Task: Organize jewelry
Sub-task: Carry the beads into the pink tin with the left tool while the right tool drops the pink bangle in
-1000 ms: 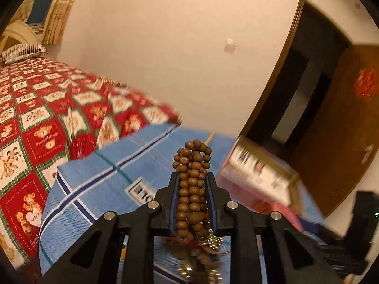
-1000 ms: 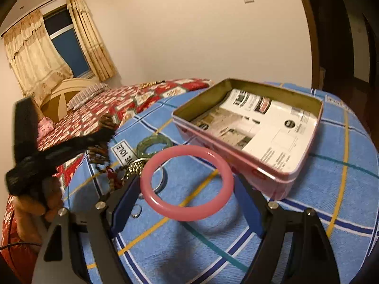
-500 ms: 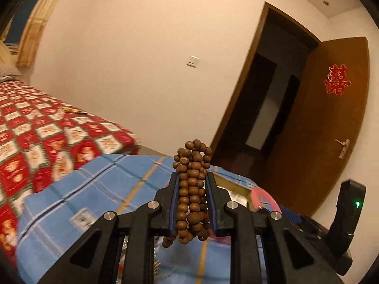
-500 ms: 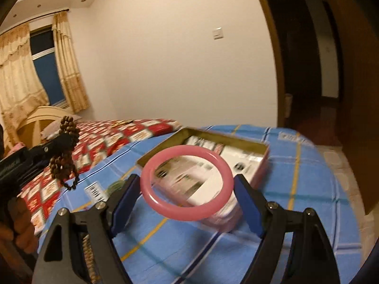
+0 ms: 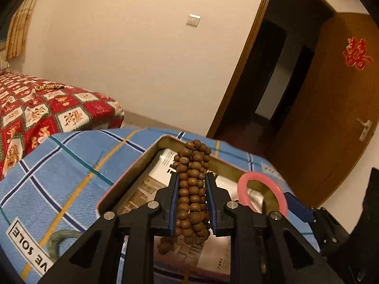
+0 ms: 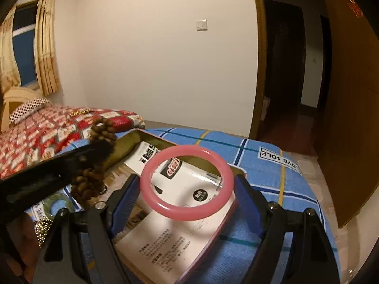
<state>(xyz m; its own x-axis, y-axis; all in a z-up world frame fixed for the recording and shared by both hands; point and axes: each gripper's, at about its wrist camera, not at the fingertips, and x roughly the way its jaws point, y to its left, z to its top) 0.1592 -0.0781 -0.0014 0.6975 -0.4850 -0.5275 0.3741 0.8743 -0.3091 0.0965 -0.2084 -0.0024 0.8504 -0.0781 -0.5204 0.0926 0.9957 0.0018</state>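
Note:
My left gripper (image 5: 191,176) is shut on a bunch of brown wooden beads (image 5: 192,161), which hang down between its blue pads. It hovers over the near left part of an open tin box (image 5: 142,161) lined with printed paper. In the right wrist view, my right gripper (image 6: 186,182) is shut on a pink bangle (image 6: 187,214), held flat across its wide-set jaws above the same tin (image 6: 151,137). The beads (image 6: 87,187) and the left gripper's black fingers (image 6: 94,151) show at the left there. The pink bangle (image 5: 281,194) appears at the right in the left wrist view.
The tin sits on a blue checked cloth (image 5: 71,165). A green bangle (image 5: 59,236) and a gold watch band (image 6: 42,229) lie on the cloth left of the tin. A bed with a red quilt (image 5: 47,111) stands behind, and a wooden door (image 5: 331,118) hangs ajar at the right.
Both grippers have swung over the tin. The left view turned from the bed toward the door, and the tin now lies under the beads. The pink bangle now hangs above the tin's paper.

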